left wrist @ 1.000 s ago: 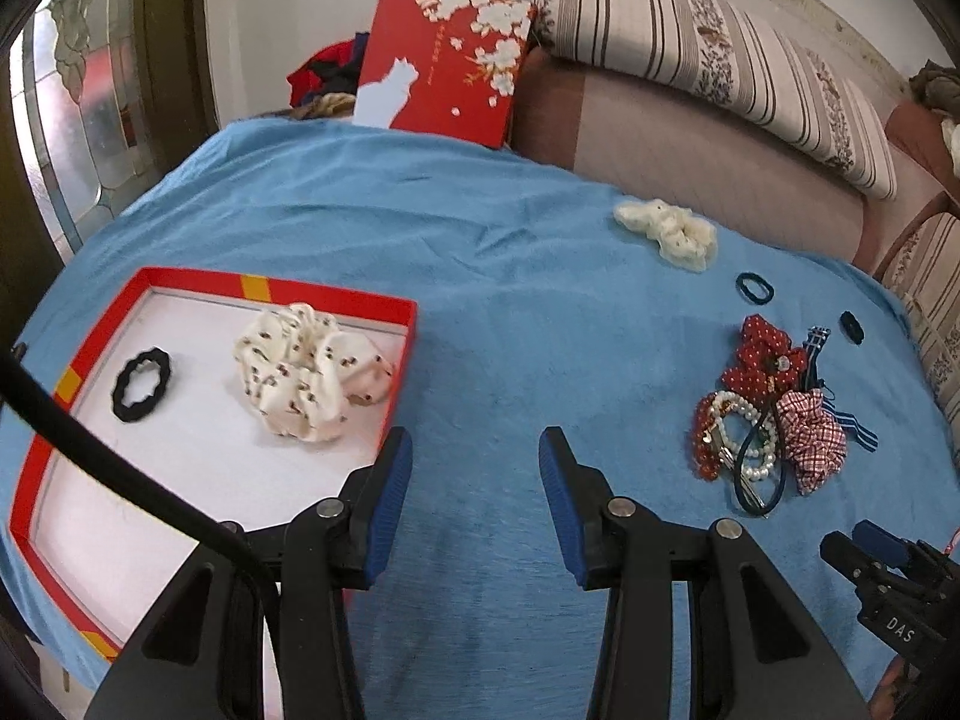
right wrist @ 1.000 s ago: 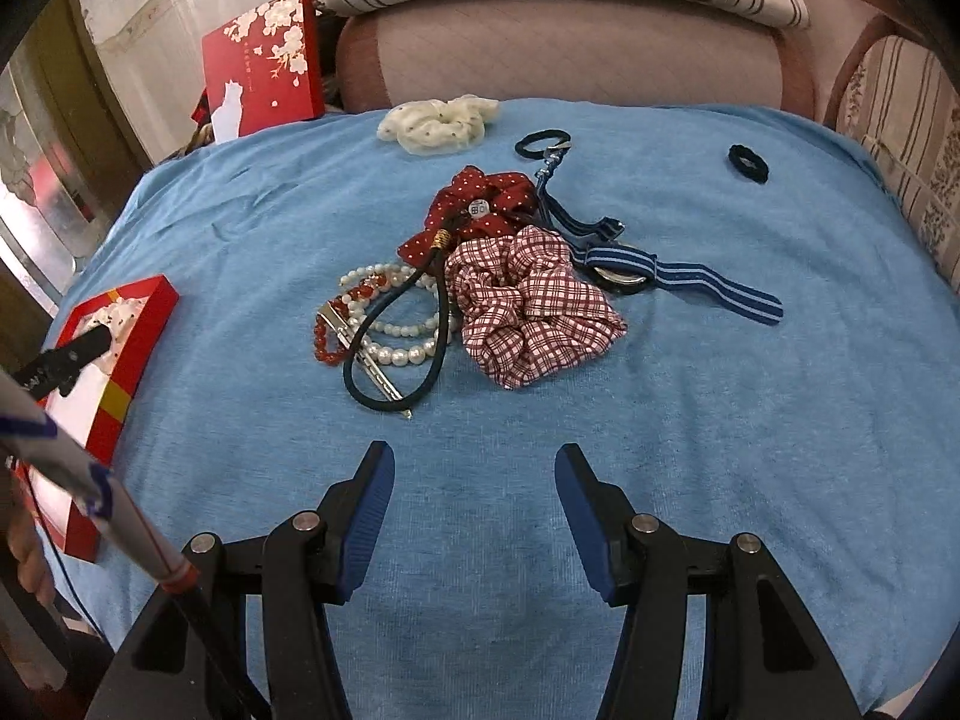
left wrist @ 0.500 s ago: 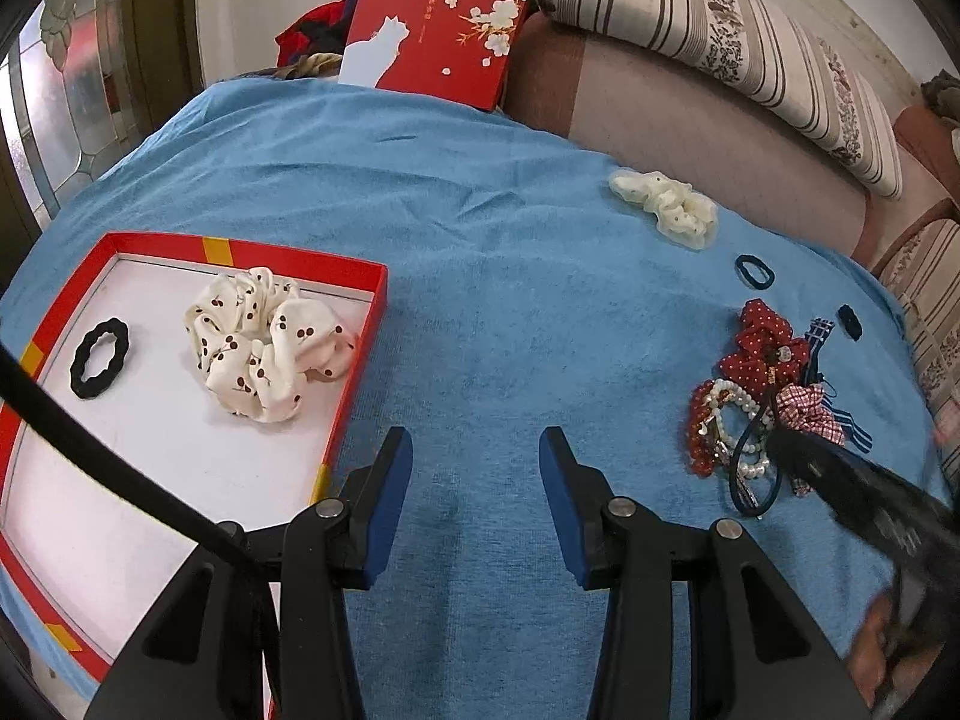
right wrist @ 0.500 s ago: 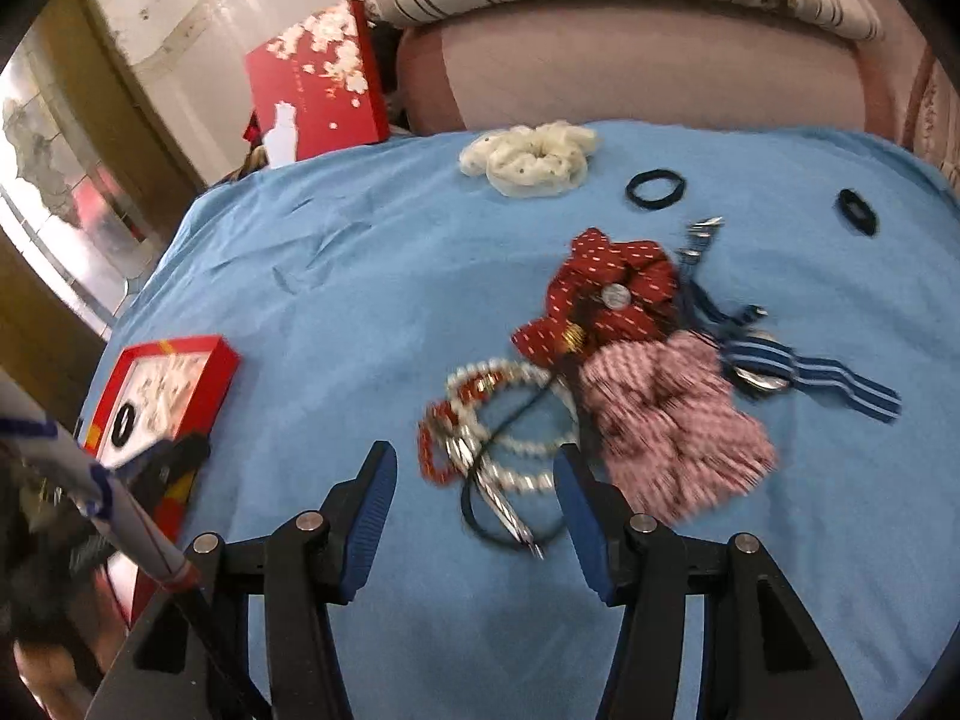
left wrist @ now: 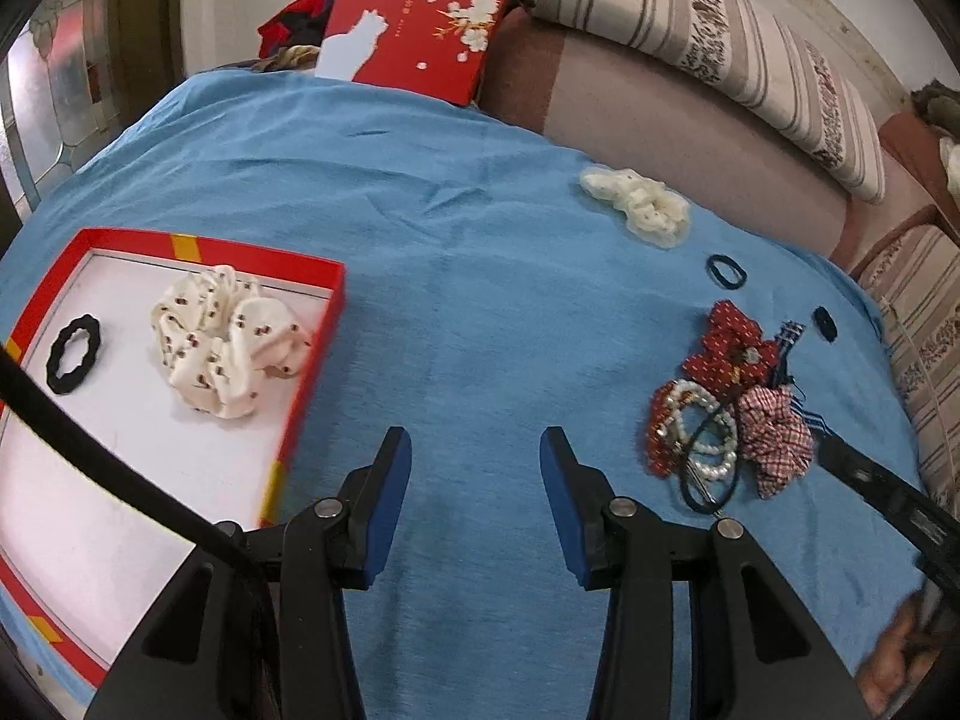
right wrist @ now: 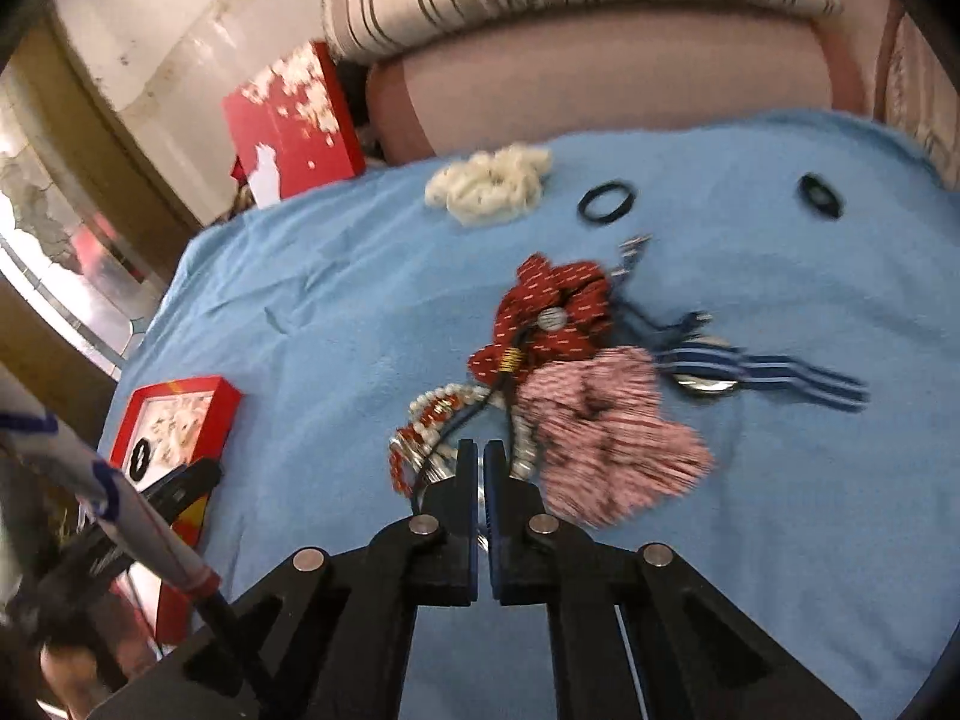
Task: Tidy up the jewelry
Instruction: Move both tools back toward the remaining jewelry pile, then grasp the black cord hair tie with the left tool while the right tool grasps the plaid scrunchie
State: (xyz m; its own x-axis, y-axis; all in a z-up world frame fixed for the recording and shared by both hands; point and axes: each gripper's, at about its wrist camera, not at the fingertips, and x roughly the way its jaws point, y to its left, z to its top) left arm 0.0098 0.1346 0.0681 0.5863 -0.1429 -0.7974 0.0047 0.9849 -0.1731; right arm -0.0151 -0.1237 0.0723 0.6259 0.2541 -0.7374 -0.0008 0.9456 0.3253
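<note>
Left gripper [left wrist: 474, 438] nearest in the left wrist view, jaws spread, nothing between them, hovering over bare blue cloth [left wrist: 480, 240]

Right gripper [right wrist: 480, 456] has its jaws pressed together, tips down at the near edge of the jewelry pile, right on the bead bracelets [right wrist: 432, 420]. A pale sliver shows in the slit between the pads, cannot tell what it is or whether it is pinched

Red tray [left wrist: 180, 240] lies left of the left gripper on the cloth, white inside. It holds a cream cherry-print scrunchie [left wrist: 228, 342] and a black wavy hair ring [left wrist: 75, 354], the two apart from each other

The pile sits well apart from the tray, on the right side of the cloth:
- red and pearl bead bracelets tangled together, with a black elastic loop [left wrist: 708, 480] lying over them
- plaid scrunchie [left wrist: 774, 444] just beside the bracelets, blurred in the right wrist view
- red dotted bow [left wrist: 726, 348] behind, touching the bracelets and the plaid scrunchie
- blue striped ribbon [right wrist: 780, 372] trailing off to the right of the plaid scrunchie

Farther back, loose on the cloth: black hair tie [left wrist: 726, 270], small black tie [left wrist: 825, 324], cream lace scrunchie [left wrist: 642, 204], each lying apart from the pile

At the back, a red box with a white cat and blossoms [left wrist: 420, 18] stands tilted at the cloth's far edge, beside a striped cushion [left wrist: 720, 48]
</note>
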